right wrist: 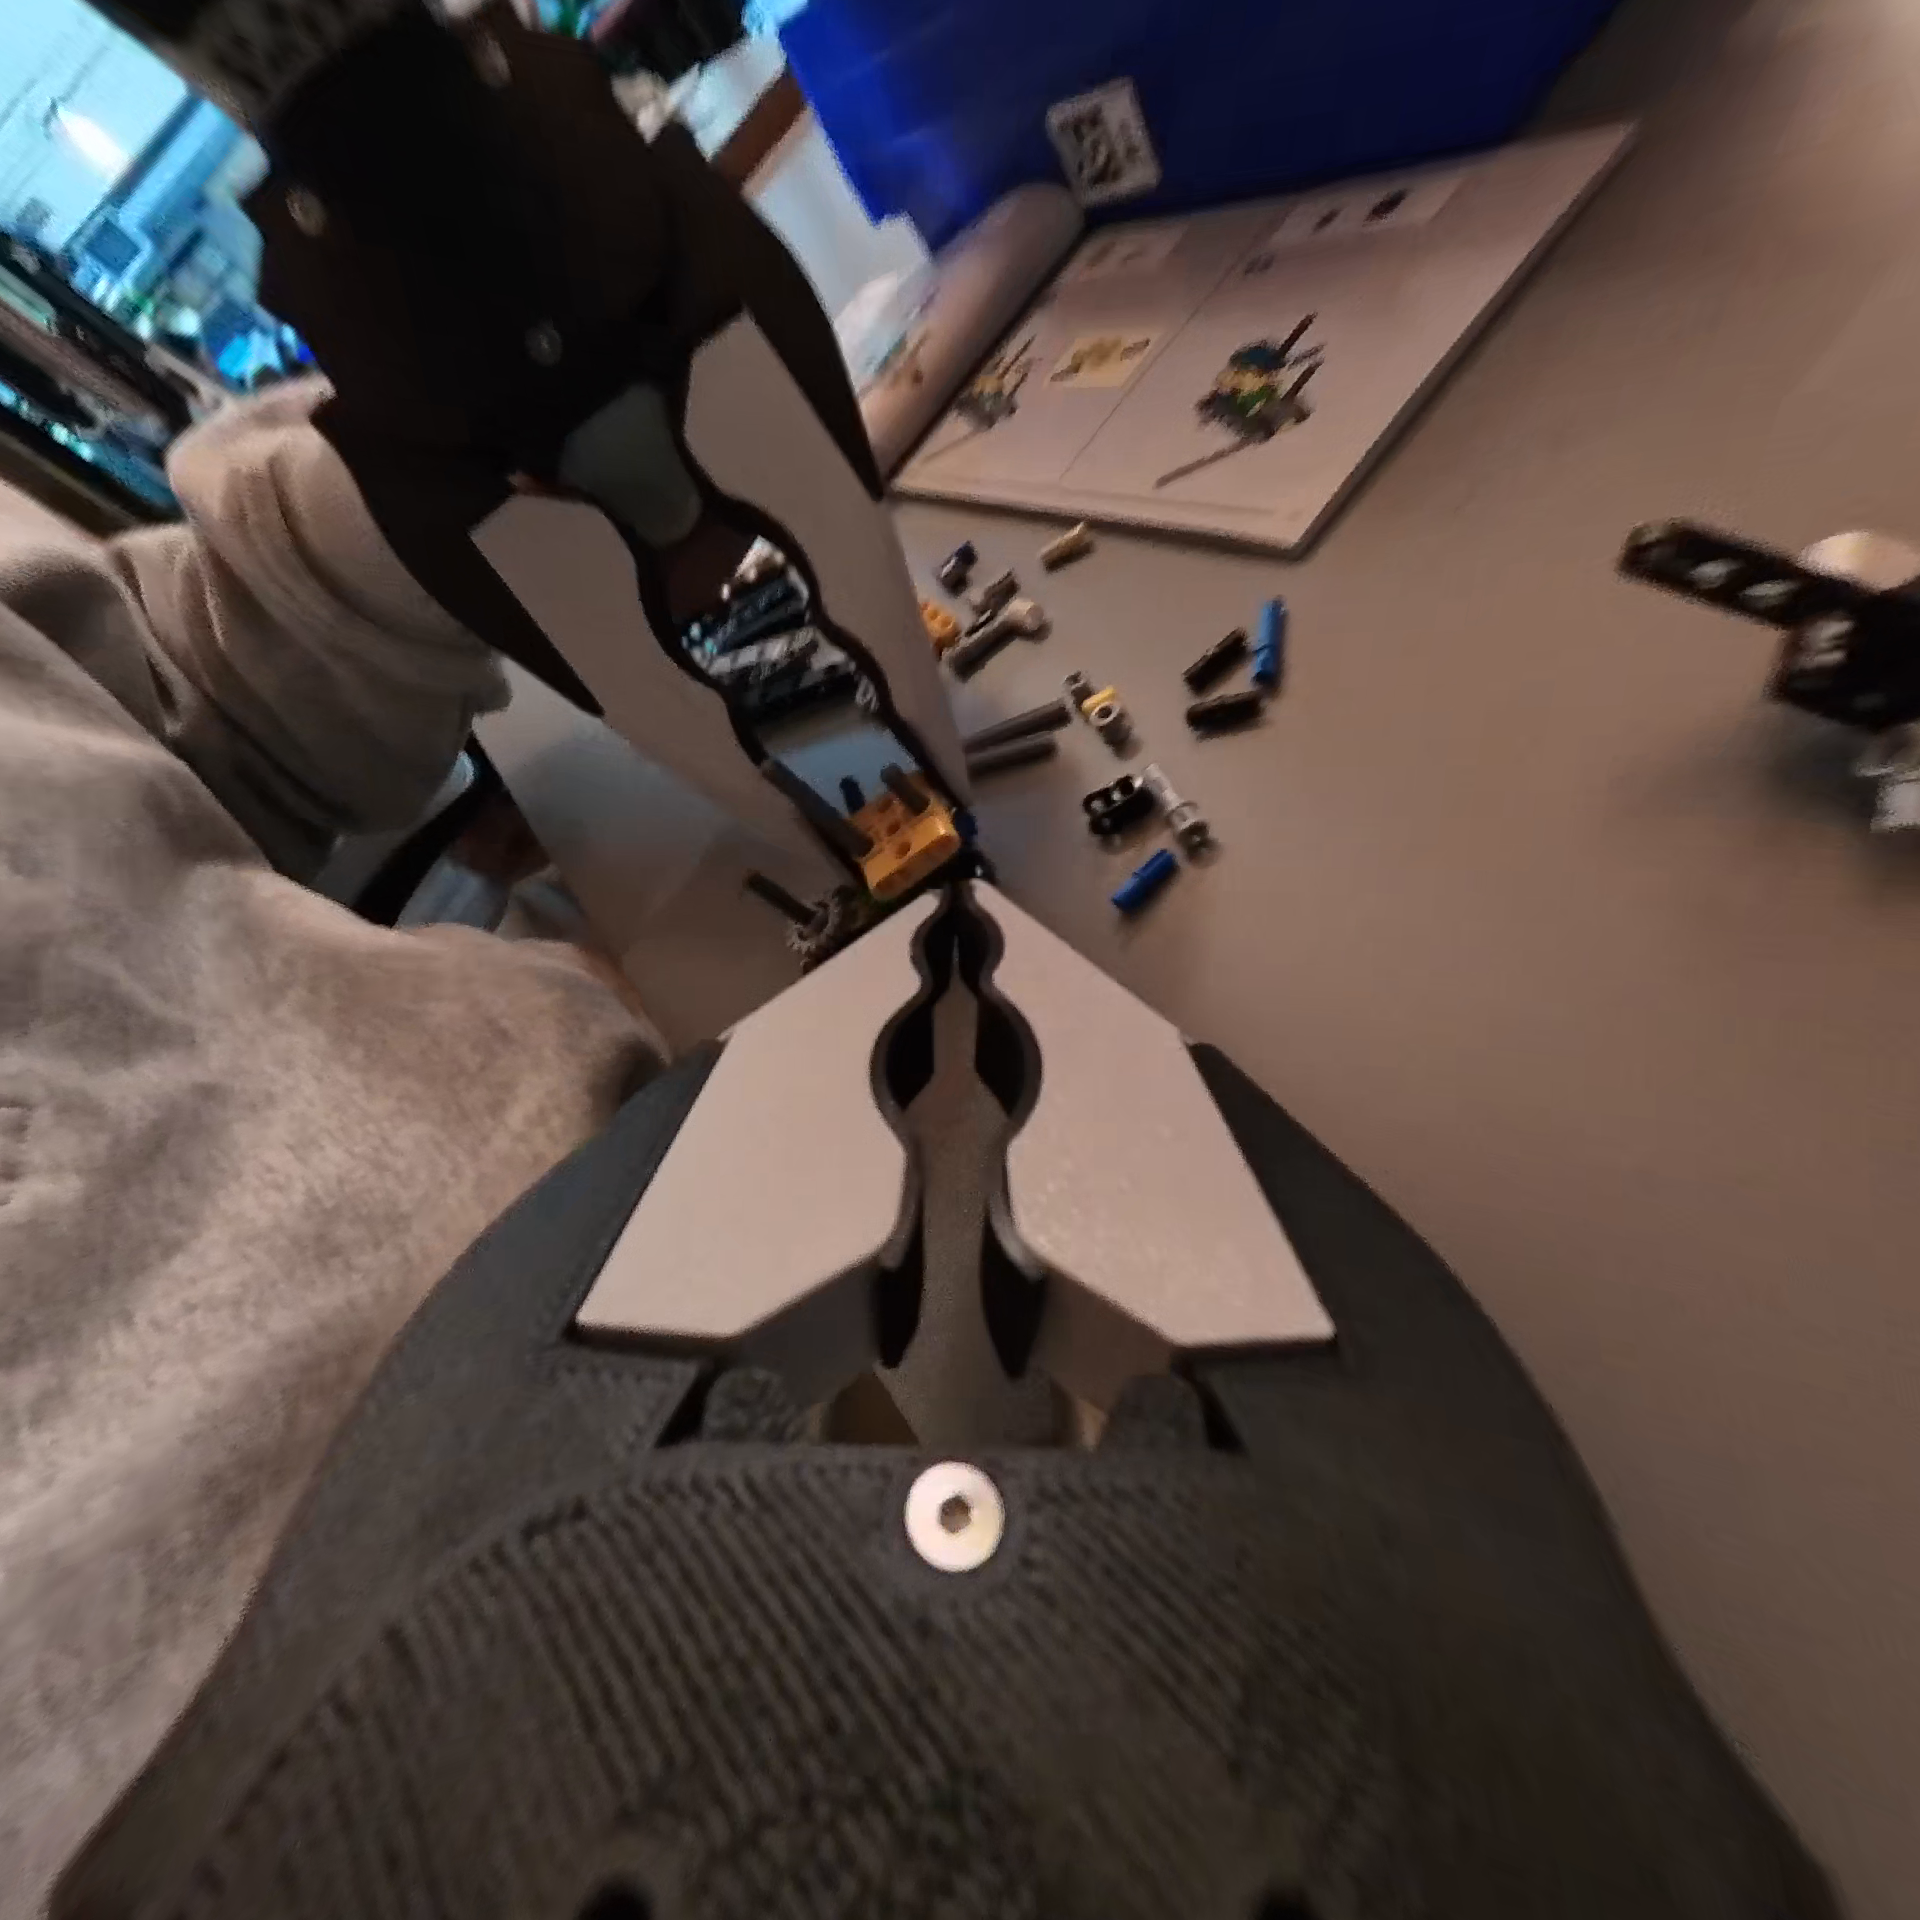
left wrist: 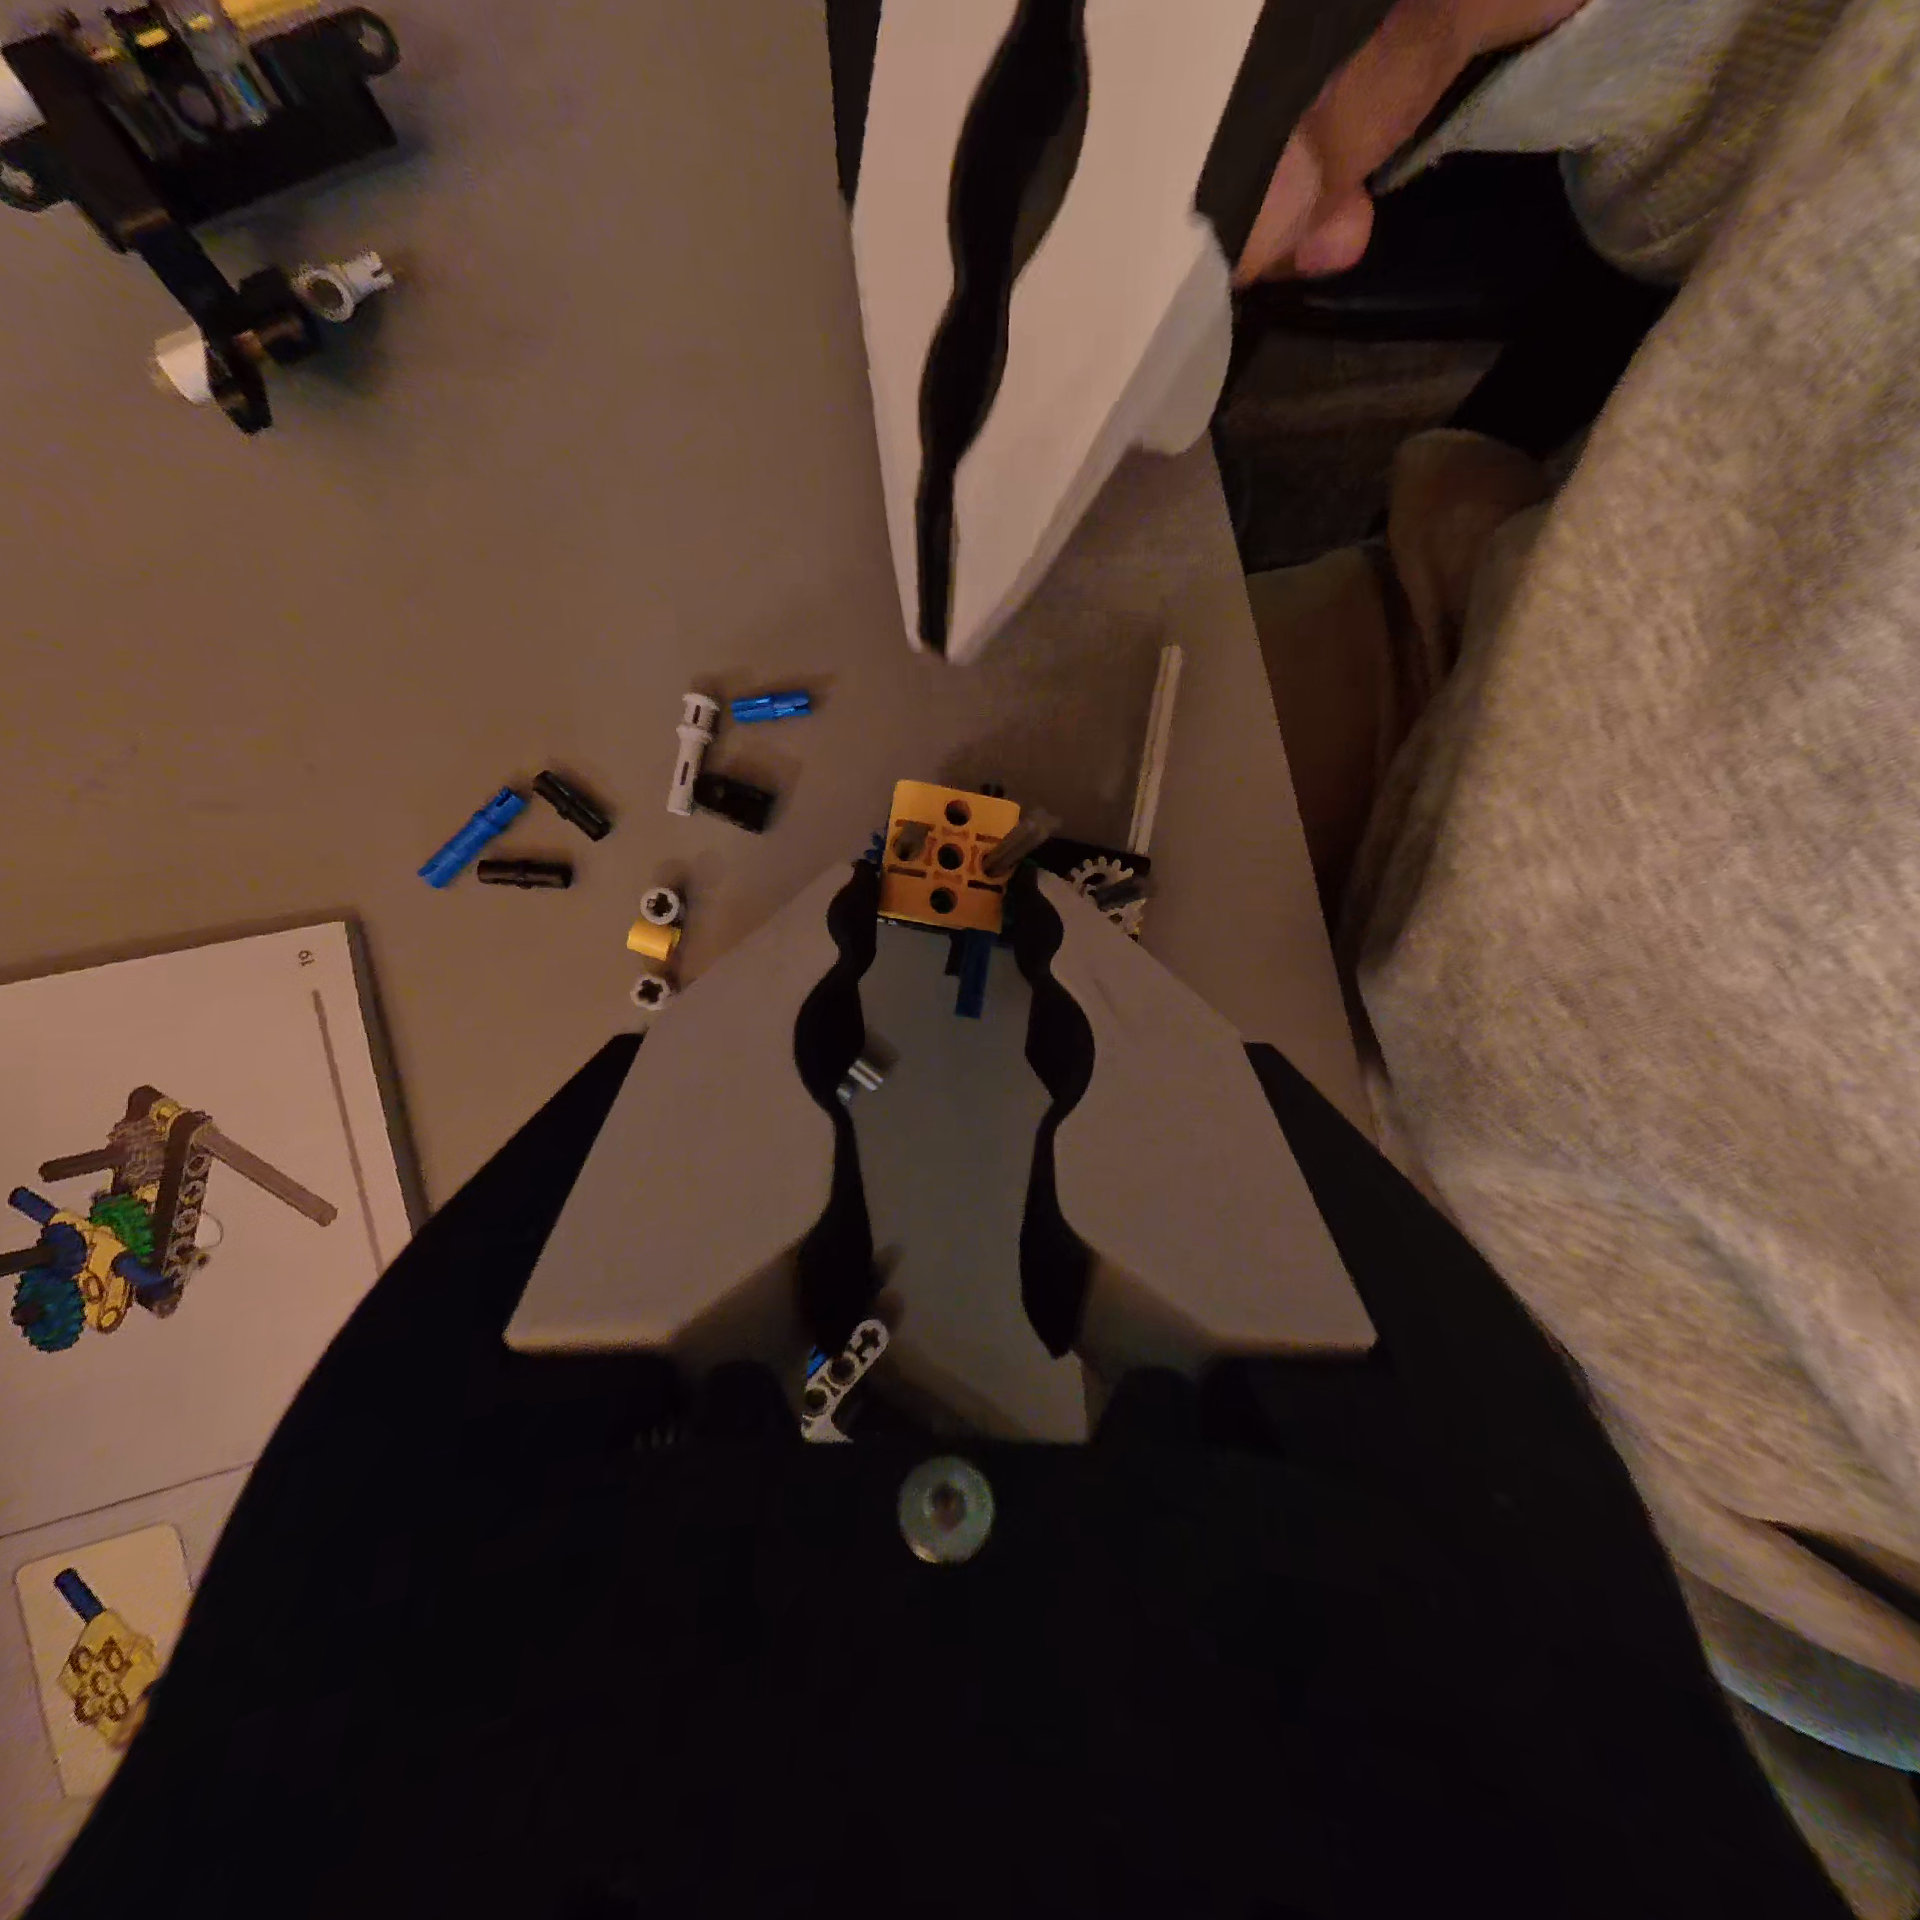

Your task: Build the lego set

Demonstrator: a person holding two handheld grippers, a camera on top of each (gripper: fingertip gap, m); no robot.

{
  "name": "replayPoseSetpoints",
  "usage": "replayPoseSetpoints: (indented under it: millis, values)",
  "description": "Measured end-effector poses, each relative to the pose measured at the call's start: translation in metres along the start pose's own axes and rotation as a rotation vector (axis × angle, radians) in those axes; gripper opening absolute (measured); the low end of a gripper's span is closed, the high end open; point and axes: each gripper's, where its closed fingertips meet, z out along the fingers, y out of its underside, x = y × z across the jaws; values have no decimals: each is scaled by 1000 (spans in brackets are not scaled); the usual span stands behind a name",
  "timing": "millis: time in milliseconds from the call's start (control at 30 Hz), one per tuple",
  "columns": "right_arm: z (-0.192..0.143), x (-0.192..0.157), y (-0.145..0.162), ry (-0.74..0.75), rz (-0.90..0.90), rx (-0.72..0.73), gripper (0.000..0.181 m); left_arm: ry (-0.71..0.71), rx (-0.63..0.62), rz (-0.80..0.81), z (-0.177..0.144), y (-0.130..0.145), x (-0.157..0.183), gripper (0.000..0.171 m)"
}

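My left gripper (left wrist: 948,883) is shut on a yellow block with round holes (left wrist: 948,854), held just above the grey table (left wrist: 623,468). Two dark axles stick out of the block, and a blue axle (left wrist: 971,977) shows beneath it between the fingers. A grey gear (left wrist: 1112,894) sits at the block's right side. In the right wrist view the left gripper (right wrist: 904,862) comes in from the upper left with the yellow block (right wrist: 909,844). My right gripper (right wrist: 956,904) is shut, with its tips right next to the block and the gear (right wrist: 826,925). I see nothing held between its fingers.
Loose blue, black and grey pins (left wrist: 468,836) and a yellow bush (left wrist: 652,937) lie left of the block. An open instruction booklet (left wrist: 177,1143) lies at the left. A black partial assembly (left wrist: 197,135) stands far left. A blue box (right wrist: 1195,83) stands behind. A person's grey sleeve (left wrist: 1662,935) fills the right. There is about 5 centimeters between the tips of the two grippers. Between my left fingertips and the yellow bush (left wrist: 652,937) there is roughly 5 centimeters. It turns up in the right wrist view (right wrist: 1085,703) as well.
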Motion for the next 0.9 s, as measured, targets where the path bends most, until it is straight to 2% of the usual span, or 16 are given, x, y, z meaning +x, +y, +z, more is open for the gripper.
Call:
replayPoseSetpoints:
  millis: [167, 333, 467, 733, 900]
  values:
    - [-37, 9, -32, 111, -10, 241, 0, -18, 9, -32, 0, 0, -3, 27]
    - [-37, -1, -53, 113, 17, 420, 0, -41, 21, -55, 0, 0, -8, 36]
    - [-26, -5, -51, 139, 11, 419, 0, -30, 19, -93, -3, 2, -3, 48]
    - [-20, -29, -42, 161, -85, 383, 5, -32, 119, -222, -15, -3, 1, 61]
    - [-34, -37, -24, 174, -95, 374, 6, -106, 134, -262, -26, 0, 2, 70]
